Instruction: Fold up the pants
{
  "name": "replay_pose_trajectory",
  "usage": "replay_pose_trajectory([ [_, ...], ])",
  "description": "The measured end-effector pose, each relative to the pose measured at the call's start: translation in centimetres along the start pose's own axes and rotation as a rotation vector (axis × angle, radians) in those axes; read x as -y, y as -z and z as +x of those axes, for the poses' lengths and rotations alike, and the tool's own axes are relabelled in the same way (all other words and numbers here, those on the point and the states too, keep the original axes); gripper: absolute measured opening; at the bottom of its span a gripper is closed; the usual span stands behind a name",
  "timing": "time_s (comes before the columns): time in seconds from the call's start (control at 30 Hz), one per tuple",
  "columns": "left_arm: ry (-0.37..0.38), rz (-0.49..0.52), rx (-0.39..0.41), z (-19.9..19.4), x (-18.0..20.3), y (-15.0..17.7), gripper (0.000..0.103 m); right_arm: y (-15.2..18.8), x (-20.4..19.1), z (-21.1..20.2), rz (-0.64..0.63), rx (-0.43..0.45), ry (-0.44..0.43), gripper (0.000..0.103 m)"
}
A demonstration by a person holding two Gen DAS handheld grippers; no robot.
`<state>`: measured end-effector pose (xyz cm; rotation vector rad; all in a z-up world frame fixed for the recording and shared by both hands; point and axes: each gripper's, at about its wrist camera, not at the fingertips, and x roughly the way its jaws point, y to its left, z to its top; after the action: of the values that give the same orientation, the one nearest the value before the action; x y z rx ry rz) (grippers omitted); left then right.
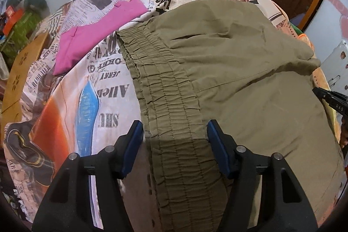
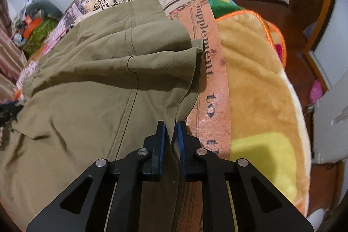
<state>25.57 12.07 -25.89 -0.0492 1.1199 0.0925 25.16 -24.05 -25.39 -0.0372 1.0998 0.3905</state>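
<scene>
Left wrist view: left gripper (image 1: pixel 175 131) straddles the pants' (image 1: pixel 239 71) elastic waistband (image 1: pixel 165 101), jaws wide; right gripper (image 2: pixel 171 131) is pinched on the hem edge (image 2: pixel 187 84); soft, limp, light cloth spread across the printed bedsheet (image 1: pixel 104 88); grip waistband and hems.

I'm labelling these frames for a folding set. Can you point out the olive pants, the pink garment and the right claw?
olive pants (image 1: pixel 250 84), left wrist view, on the flat cloth beside the waistband.
pink garment (image 1: pixel 93 36), left wrist view, on its middle.
right claw (image 2: pixel 171 129), right wrist view, between its fingertips, at the pinched pants edge.
</scene>
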Motion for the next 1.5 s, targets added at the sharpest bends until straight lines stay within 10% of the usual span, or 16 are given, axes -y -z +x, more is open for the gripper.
replay_pose_trajectory([
  [0.67,0.062,-0.006,-0.007,-2.4,-1.4,0.0,0.062,-0.2,1.2,-3.1,0.085,-0.02,-0.04,0.01],
  [0.8,0.029,0.017,0.035,-3.2,-1.3,-1.3,0.062,-1.9,0.9,-3.3,0.073,0.024,-0.031,0.035],
  [0.97,0.08,-0.039,-0.023,-1.1,-2.3,-2.7,0.062,-3.8,0.0,-1.0,0.04,0.029,-0.016,0.04],
  [1.13,0.158,-0.114,-0.095,1.6,-3.2,-2.4,0.062,-4.3,0.3,0.9,0.067,0.024,-0.036,0.039],
  [1.2,0.167,-0.116,-0.075,1.6,-3.3,-2.2,0.063,-4.4,0.4,1.3,0.067,0.021,-0.059,0.022],
  [1.5,0.069,-0.046,-0.015,1.7,-2.4,-1.6,0.071,-4.0,-0.6,3.0,-0.034,-0.02,0.058,0.008],
])
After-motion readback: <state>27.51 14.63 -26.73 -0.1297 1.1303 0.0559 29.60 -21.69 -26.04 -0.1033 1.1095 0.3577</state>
